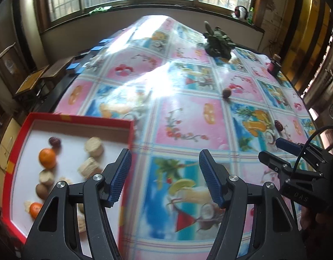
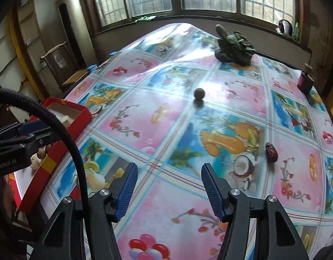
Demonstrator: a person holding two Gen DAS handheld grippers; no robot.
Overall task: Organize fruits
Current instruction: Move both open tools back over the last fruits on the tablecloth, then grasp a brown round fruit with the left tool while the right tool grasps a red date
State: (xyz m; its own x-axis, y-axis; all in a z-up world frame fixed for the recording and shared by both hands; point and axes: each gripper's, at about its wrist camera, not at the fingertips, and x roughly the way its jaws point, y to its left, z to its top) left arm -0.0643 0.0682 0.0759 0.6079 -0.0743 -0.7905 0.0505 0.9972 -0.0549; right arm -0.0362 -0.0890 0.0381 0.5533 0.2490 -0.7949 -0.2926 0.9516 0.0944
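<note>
Beyond the right tongs (image 2: pixel 169 191), rightward: red date (image 2: pixel 271 152).

A table (image 2: pixel 166 205) covered with a glossy patterned cloth of pink and blue squares printed with fruits and drinks filled the view. On it, at the left edge, sat a red tray (image 1: pixel 79 119) with a white floor. Near the middle lay a small round brown fruit (image 2: pixel 199 93), and well apart to its right a dark red date (image 2: pixel 271 152). Toward the far end rested a bunch of dark leafy greens (image 2: pixel 234 48), and by the right edge stood a dark jar (image 2: pixel 305 82).
</note>
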